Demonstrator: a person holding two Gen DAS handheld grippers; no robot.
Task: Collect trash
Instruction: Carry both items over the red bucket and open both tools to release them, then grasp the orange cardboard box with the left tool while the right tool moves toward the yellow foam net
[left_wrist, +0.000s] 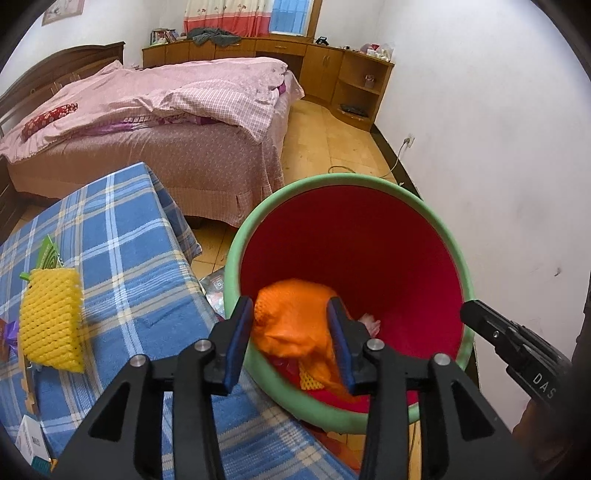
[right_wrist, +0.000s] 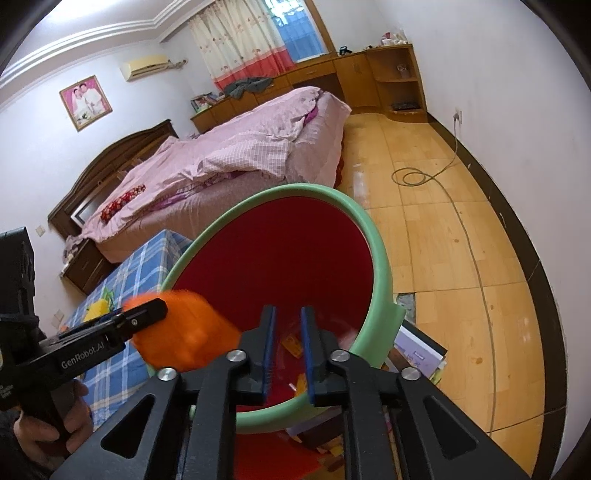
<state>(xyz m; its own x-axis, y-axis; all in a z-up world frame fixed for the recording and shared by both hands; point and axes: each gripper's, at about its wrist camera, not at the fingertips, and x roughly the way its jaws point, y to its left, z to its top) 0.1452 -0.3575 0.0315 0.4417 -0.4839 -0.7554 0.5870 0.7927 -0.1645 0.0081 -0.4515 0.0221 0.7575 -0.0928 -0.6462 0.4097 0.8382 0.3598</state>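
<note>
- The bin (left_wrist: 258, 229), green-rimmed with a red liner, stands on the floor (right_wrist: 461, 258) just off the corner of the tabletop (left_wrist: 122, 236), which is draped in a blue checked cloth; the bin's mouth faces up.
- Above that mouth hangs the left gripper (left_wrist: 291, 332), its jaws parted, with a blurred orange net wrapper (left_wrist: 295, 325) between them. Whether the pads (left_wrist: 240, 339) touch it I cannot tell.
- In the right wrist view the same wrapper is only an orange smear beside the left gripper's tip, over the bin's near rim.
- The right gripper (right_wrist: 288, 354) points down into the bin with its jaws a narrow gap apart and nothing between them.
- Scraps of yellow and orange lie at the bottom of the bin, too blurred and too much hidden behind the jaws to name.
- On the tabletop, toward its left edge, a yellow foam net sleeve (left_wrist: 51, 317) lies flat, its long axis running from the near edge toward the far one; a green packet (left_wrist: 50, 254) touches its far end.
- A white box (left_wrist: 31, 439) at the near left corner is cut off by the frame.
- Books or boxes (right_wrist: 417, 354) lie on the floor behind the bin, mostly covered by it.
- Beyond stand a bed (left_wrist: 166, 110) with pink covers, wooden cabinets (left_wrist: 332, 70), and a cable (right_wrist: 413, 177) looped on the floor.
</note>
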